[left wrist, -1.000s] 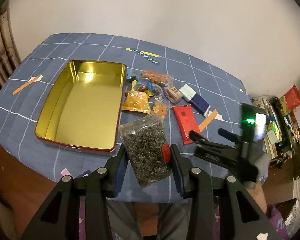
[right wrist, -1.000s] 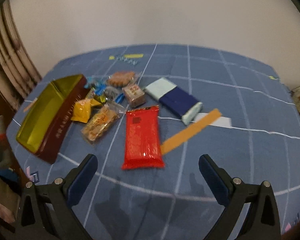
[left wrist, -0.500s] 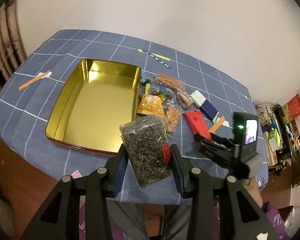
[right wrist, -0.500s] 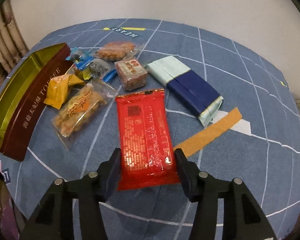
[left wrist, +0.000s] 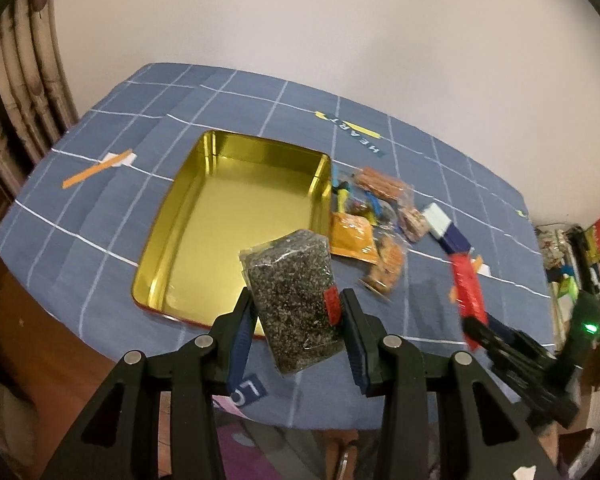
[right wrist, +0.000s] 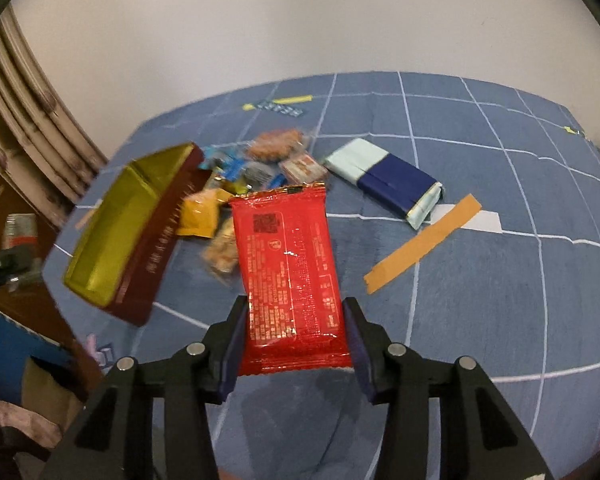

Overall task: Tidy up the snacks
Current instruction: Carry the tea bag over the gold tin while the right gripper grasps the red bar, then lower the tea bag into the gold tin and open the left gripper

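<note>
My left gripper is shut on a clear bag of dark seeds, held in the air over the near right corner of the open gold tin. My right gripper is shut on a red foil packet, raised above the blue checked cloth. In the left wrist view the right gripper and its red packet show blurred at the right. An orange packet, a clear bag of biscuits and several small sweets lie beside the tin.
A blue and pale wrapped pack lies at the back right of the pile. An orange tape strip is stuck to the cloth near it. Another strip lies left of the tin. Cluttered shelves stand past the table's right edge.
The right gripper went from wide open above the red packet to shut on it and lifted it off the cloth. The left gripper carried the seed bag toward the tin.
</note>
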Tool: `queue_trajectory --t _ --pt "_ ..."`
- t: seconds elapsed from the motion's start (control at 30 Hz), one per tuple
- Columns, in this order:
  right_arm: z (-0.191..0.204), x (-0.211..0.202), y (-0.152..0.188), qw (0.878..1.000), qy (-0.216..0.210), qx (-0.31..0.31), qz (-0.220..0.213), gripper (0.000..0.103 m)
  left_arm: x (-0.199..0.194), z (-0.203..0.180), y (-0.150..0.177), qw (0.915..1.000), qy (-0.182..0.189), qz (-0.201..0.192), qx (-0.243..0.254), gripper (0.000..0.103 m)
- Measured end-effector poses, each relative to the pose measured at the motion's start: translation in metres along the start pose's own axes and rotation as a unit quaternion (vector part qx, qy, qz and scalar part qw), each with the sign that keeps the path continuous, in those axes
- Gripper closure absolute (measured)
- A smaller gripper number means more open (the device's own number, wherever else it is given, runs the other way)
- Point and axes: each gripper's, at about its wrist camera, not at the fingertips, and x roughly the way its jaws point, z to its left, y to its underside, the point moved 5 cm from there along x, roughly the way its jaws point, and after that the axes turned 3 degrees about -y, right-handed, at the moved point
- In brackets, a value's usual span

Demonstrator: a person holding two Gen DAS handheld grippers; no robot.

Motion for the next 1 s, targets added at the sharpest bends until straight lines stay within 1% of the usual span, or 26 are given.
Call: queue_trajectory --t 0.27,0.53,0.73,0.83,1.0 --pt "0.008 -0.023 0.005 1.000 -0.023 0.007 -0.014 0.056 0.017 0.014 -0.018 0.9990 -0.041 -0.008 0.017 0.065" --pt "0.000 -0.030 0.012 0.999 -0.027 0.019 -0.017 0.056 0.038 0.019 -0.043 0.9964 -0.071 -0.017 0.043 0.065" --pt "-0.006 -0.035 0.018 0.999 -0.026 0.028 -0.018 0.056 0.065 0.024 -0.063 0.9941 -0.091 -0.011 0.058 0.065" --pt "-0.008 -0.038 0.020 0.999 -0.025 0.031 -0.019 0.056 0.078 0.028 -0.072 0.9919 -0.108 -0.009 0.067 0.065" --pt "-0.010 -0.039 0.019 0.999 -0.028 0.036 -0.020 0.056 0.096 0.034 -0.086 0.9900 -0.121 -0.002 0.073 0.065"
